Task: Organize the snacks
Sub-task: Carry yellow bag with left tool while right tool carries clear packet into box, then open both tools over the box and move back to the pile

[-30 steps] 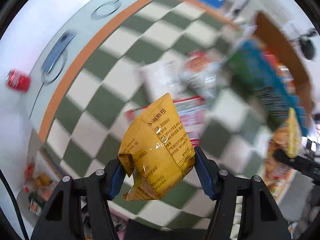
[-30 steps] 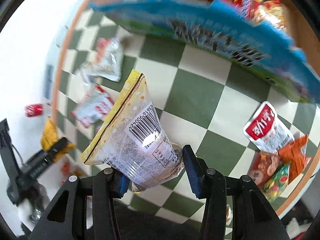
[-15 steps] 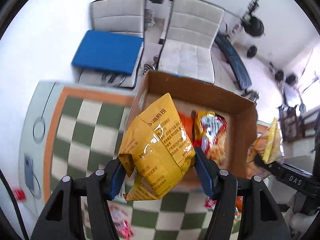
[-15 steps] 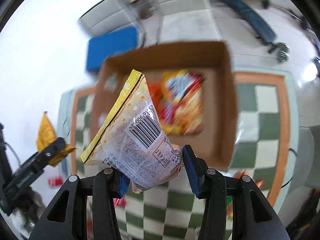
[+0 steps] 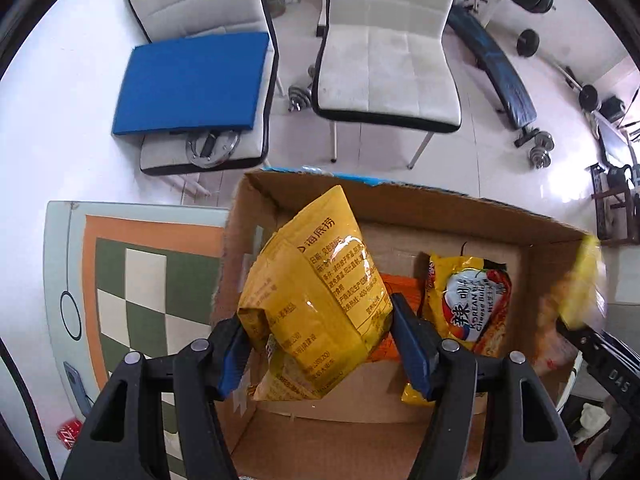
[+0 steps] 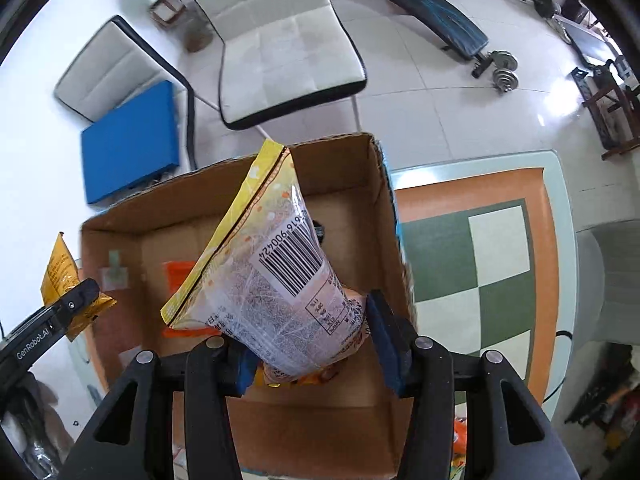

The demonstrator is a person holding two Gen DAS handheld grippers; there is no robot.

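Note:
An open cardboard box point(image 5: 400, 196) lies below both grippers. My left gripper point(image 5: 316, 320) points straight down over its left half; its jaws are opening, and the blue pads still touch the crumpled yellow snack bag point(image 5: 312, 280) between them. On the box floor lie a Korean noodle pack point(image 5: 468, 304) and an orange packet point(image 5: 400, 288). My right gripper point(image 6: 310, 340) hangs over the box's point(image 6: 340, 160) right half, shut on a clear bag with a yellow edge and a barcode point(image 6: 280, 280). The right wrist view also catches the left gripper point(image 6: 76, 300) and its yellow bag point(image 6: 60, 272) at the left.
The box stands at the edge of a table with a green-and-white checked mat point(image 5: 132, 280) bordered in orange. Beyond it are two white chairs point(image 5: 384, 72), one bearing a blue cushion point(image 5: 192, 84), plus a weight bench point(image 5: 492, 68) and dumbbells. A red can point(image 5: 68, 428) sits near the table's corner.
Both grippers have swept from above the checked mat and its loose snacks to above the open box, rolling as they went, each still carrying its bag.

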